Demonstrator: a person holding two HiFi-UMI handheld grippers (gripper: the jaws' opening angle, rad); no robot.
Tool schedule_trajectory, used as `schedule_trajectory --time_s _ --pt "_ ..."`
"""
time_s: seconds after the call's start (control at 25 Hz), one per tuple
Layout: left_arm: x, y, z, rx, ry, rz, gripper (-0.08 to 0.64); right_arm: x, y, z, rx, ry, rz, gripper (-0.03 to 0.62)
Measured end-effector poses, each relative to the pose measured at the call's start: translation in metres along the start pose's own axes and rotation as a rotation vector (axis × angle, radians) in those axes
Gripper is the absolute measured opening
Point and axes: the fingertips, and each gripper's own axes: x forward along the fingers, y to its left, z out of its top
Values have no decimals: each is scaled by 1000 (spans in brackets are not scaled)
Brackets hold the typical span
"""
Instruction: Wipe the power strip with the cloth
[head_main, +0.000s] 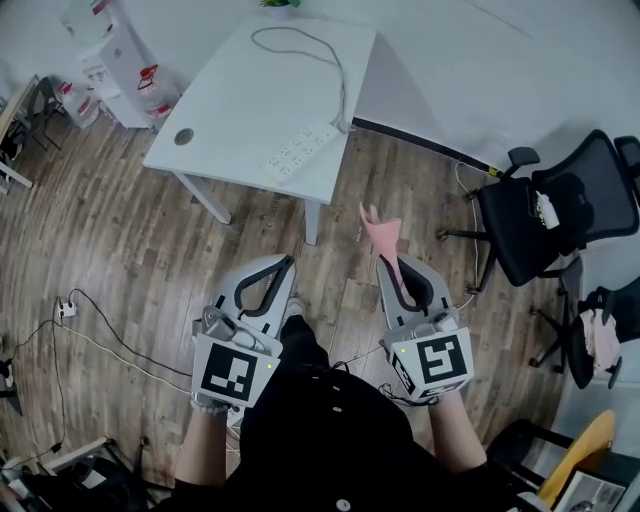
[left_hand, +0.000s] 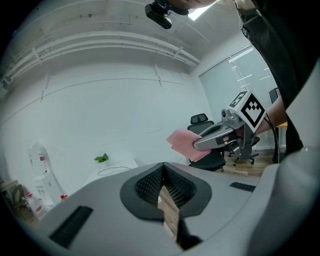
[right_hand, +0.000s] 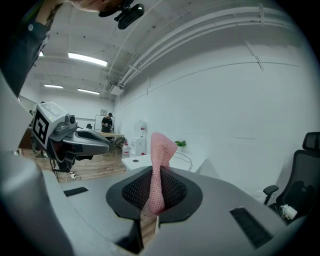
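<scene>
A white power strip (head_main: 298, 150) lies near the front edge of the white table (head_main: 230, 90), its cable looping back across the top. Both grippers hang over the wood floor, well short of the table. My right gripper (head_main: 388, 262) is shut on a pink cloth (head_main: 380, 232), which stands up out of the jaws (right_hand: 159, 160). My left gripper (head_main: 287, 264) is shut with nothing in it, its pads meeting at the tips (left_hand: 162, 166). From the left gripper view the right gripper (left_hand: 200, 145) and the cloth (left_hand: 181, 142) show side-on. The strip is hidden in both gripper views.
Black office chairs (head_main: 555, 205) stand at the right. A water dispenser and bottles (head_main: 110, 50) sit at the upper left by the wall. A small floor socket with cables (head_main: 66, 310) lies at the left. A plant (head_main: 280, 4) sits at the table's far edge.
</scene>
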Motion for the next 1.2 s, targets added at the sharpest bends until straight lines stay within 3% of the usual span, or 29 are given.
schedule_trajectory --time_s 0.64,1.2 --pt "81 130 -26 -33 -11 -50 14 127 -32 28 -30 72 -63 54" --pt "110 185 -46 -73 -18 -66 14 182 -51 32 -1 115 -133 54"
